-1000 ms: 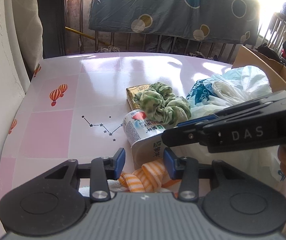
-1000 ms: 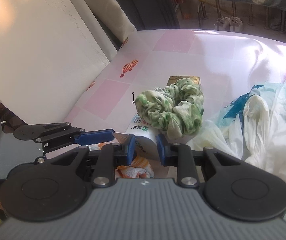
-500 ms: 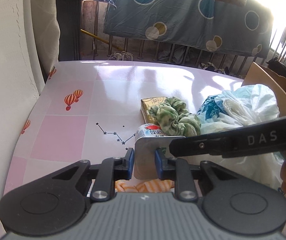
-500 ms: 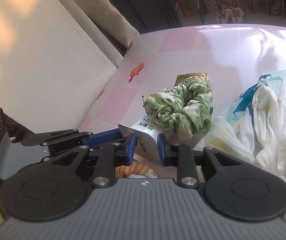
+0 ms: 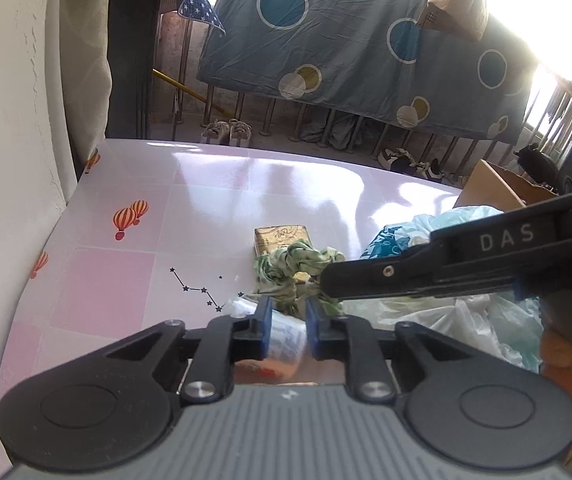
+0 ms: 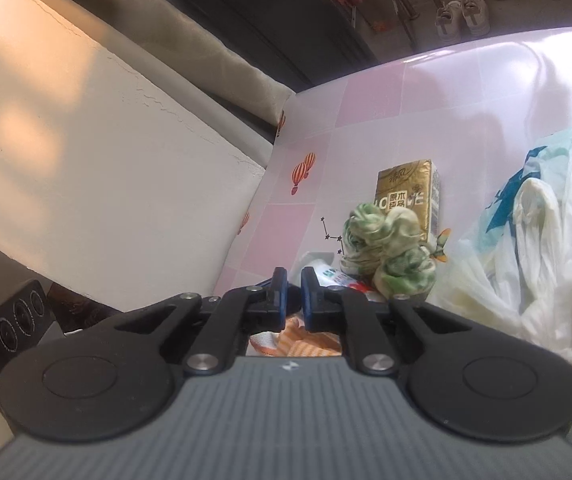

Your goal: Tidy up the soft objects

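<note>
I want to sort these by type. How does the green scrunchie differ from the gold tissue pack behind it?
The green scrunchie is a crumpled, mottled green-and-white fabric ring; the gold tissue pack is a flat-faced rectangular packet with printed characters. The scrunchie lies nearer the grippers, overlapping the tissue pack's near edge; the tissue pack sits farther back. Both rest on the pink table, and neither is in a gripper.

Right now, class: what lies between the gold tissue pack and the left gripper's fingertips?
The green scrunchie, then a white printed packet between the left gripper's pads, below the gold tissue pack; left wrist view.
</note>
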`<state>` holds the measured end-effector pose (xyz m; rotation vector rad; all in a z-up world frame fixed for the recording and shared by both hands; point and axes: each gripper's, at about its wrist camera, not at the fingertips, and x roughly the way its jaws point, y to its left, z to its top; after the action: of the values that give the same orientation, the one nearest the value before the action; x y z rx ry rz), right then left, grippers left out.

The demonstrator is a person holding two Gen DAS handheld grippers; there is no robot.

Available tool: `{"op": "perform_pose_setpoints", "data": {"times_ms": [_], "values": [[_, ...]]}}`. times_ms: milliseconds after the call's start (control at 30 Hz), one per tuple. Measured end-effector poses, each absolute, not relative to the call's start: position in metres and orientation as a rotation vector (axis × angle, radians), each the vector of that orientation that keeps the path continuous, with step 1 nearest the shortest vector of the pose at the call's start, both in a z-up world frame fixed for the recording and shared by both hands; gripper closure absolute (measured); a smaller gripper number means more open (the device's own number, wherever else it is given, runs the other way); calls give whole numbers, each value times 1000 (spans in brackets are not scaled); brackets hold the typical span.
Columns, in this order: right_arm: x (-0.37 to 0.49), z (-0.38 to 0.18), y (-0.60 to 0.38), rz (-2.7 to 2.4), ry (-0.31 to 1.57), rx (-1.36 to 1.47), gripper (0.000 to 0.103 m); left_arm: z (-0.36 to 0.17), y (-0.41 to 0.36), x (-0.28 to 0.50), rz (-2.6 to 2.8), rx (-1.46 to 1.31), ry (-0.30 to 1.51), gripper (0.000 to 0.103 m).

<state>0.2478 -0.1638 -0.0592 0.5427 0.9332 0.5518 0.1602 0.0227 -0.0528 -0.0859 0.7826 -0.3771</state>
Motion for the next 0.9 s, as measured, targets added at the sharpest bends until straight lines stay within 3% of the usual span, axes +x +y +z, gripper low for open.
{"op": "perform_pose_setpoints", "data": {"times_ms": [67,367,567,900], "values": [[248,-60,-171,522,947,549,94,-54,25,158,-362,-74,780,71],[257,-73,-166,506,1025,592,92,-62,51,162,-284,-102,790,63],[286,-76,-132,504,1100,596,80,-67,54,171,-227,-46,804,63],[344,-92,-76,366,1223,416,77,-84,51,175,-235,-44,840,71]]}}
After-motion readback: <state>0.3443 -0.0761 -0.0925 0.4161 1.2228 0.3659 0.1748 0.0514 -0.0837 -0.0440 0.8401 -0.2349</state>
